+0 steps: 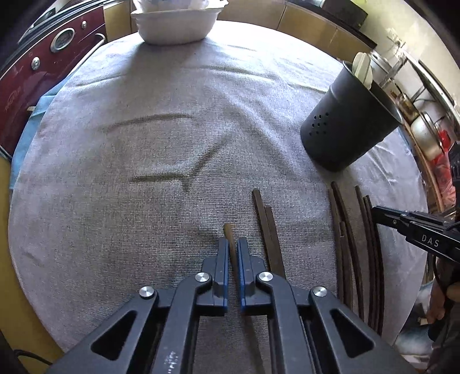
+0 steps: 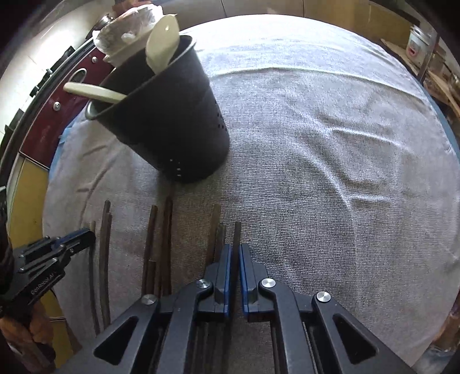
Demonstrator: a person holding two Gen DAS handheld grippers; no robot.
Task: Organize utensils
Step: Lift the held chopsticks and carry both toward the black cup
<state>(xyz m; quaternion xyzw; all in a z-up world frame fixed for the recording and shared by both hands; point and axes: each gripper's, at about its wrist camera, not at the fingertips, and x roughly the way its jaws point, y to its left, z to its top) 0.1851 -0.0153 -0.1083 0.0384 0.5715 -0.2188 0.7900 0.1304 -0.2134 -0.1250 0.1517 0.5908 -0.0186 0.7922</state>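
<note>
Chopsticks are lying in loose rows on the grey cloth (image 1: 172, 100), long, thin and dark brown, some square-edged at the end, all pointing roughly the same way toward the far side of the table.

One lighter brown chopstick (image 1: 230, 238) is sitting between the blue-lined fingers of the left gripper (image 1: 233, 244), which are drawn close in on it from both sides and look to be clamping it. Its rounded tip is poking out just past the fingertips. Just to its right a pair of dark sticks (image 1: 268, 230) is resting side by side on the cloth, and farther right a bundle of sticks (image 1: 356, 238) is lying in a slightly fanned group.

Over there, the right gripper (image 2: 236, 248) is closing its fingers narrowly around a single dark chopstick (image 2: 237, 233) at the right edge of that group, with two more sticks (image 2: 217, 230) lying just beside its left finger.

Beyond the rows, a black perforated utensil holder (image 2: 172, 115) is standing on the cloth, with cream-coloured plastic spoons (image 2: 161, 43) leaning out of its mouth. A white dish (image 1: 175, 21) is sitting at the far edge of the table, well apart from the chopsticks.
</note>
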